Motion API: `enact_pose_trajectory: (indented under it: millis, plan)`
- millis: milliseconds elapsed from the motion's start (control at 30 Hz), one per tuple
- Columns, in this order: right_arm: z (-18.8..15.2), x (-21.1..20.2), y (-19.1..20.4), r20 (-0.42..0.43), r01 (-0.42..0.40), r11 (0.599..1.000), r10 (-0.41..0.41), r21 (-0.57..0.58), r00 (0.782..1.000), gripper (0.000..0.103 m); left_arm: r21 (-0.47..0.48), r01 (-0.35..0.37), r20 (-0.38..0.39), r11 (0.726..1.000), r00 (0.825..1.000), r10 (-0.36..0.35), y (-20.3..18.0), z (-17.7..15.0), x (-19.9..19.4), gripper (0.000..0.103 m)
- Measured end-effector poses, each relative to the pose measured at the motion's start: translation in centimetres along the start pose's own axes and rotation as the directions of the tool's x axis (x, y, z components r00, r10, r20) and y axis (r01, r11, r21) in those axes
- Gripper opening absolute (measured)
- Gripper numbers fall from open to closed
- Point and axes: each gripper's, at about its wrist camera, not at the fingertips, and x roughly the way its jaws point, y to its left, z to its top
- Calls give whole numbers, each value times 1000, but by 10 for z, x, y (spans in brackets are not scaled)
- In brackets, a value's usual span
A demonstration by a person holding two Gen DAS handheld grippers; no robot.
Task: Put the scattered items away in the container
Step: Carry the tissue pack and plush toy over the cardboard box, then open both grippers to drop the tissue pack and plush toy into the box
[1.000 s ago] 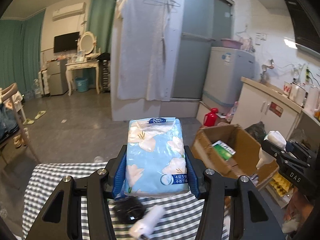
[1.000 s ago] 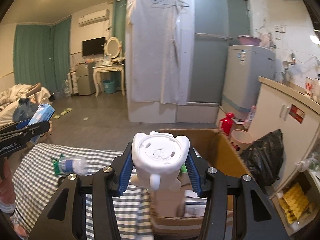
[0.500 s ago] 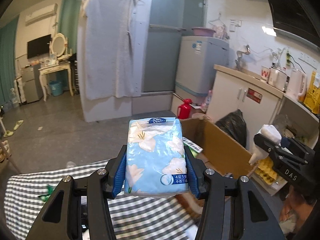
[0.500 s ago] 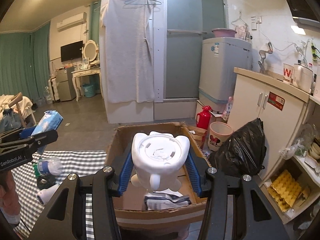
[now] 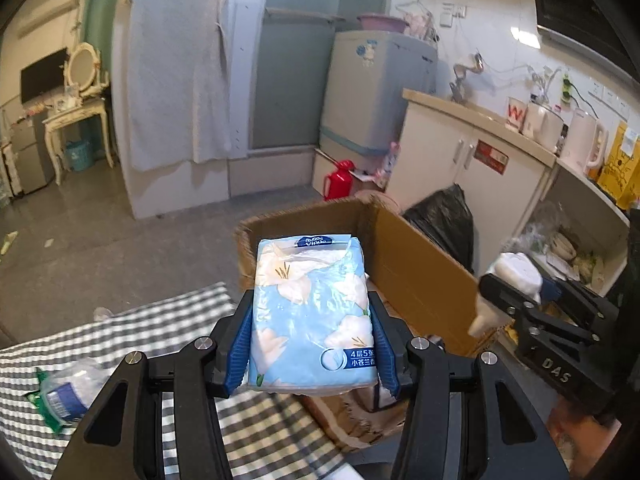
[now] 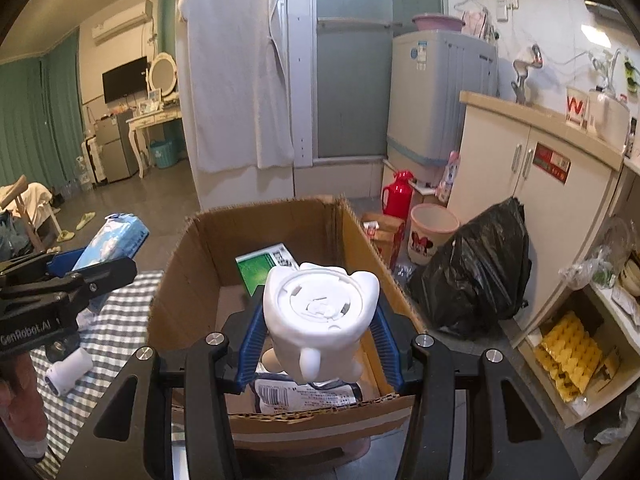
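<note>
My left gripper [image 5: 312, 320] is shut on a light-blue tissue pack [image 5: 310, 312] with white flowers, held over the left rim of the open cardboard box [image 5: 416, 276]. My right gripper [image 6: 320, 320] is shut on a white cat-shaped plastic toy [image 6: 318, 312], held above the box [image 6: 192, 272], which holds a green-and-white packet [image 6: 262, 266] and a dark pouch [image 6: 304, 394]. The left gripper and tissue pack also show at the left of the right wrist view [image 6: 116, 244]; the right gripper and toy show at the right of the left wrist view [image 5: 510, 292].
A crushed plastic bottle [image 5: 66, 390] and a small white cylinder [image 6: 68, 366] lie on the checked tablecloth [image 5: 160, 320] left of the box. A black rubbish bag [image 6: 476, 268], a pink bin [image 6: 434, 232], a red flask [image 6: 398, 194] and white cabinets [image 6: 540, 184] stand to the right.
Both grippers have swung right, from over the checked table to over the cardboard box, each still holding its item. The box now fills more of both views.
</note>
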Motion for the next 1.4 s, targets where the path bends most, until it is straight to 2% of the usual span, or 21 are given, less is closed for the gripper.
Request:
enact_pose_trajectory:
  millis: [367, 633, 867, 1000, 1200, 1300, 1333, 1400]
  plan:
    - [-16, 35, -3, -110, 23, 1000, -23, 0, 994, 49, 63, 27, -108, 998, 994, -20, -25, -10, 49, 53]
    - [-20, 43, -7, -143, 29, 1000, -28, 1, 989, 49, 86, 41, -176, 995, 984, -25, -30, -19, 71, 53]
    - [-22, 44, -4, -151, 31, 999, -32, -8, 988, 49, 98, 38, -174, 994, 985, -21, -36, -19, 74, 56]
    - [-22, 45, -3, -160, 27, 1000, -29, -10, 987, 49, 101, 35, -155, 994, 988, -19, -38, -17, 71, 66]
    - [-19, 47, 4, -162, 25, 1000, -28, -19, 986, 49, 102, 8, -111, 995, 994, 3, -35, -9, 57, 67]
    - [-16, 45, 8, -143, 38, 999, -42, -26, 989, 65, 87, -2, -85, 996, 996, 9, -29, -4, 46, 67]
    - [-14, 44, 10, -136, 43, 999, -47, -28, 990, 74, 83, -10, -75, 996, 997, 16, -26, -2, 42, 67]
    - [-10, 41, 14, -109, 59, 998, -62, -31, 992, 80, 73, -24, -56, 997, 998, 28, -20, 1, 34, 68]
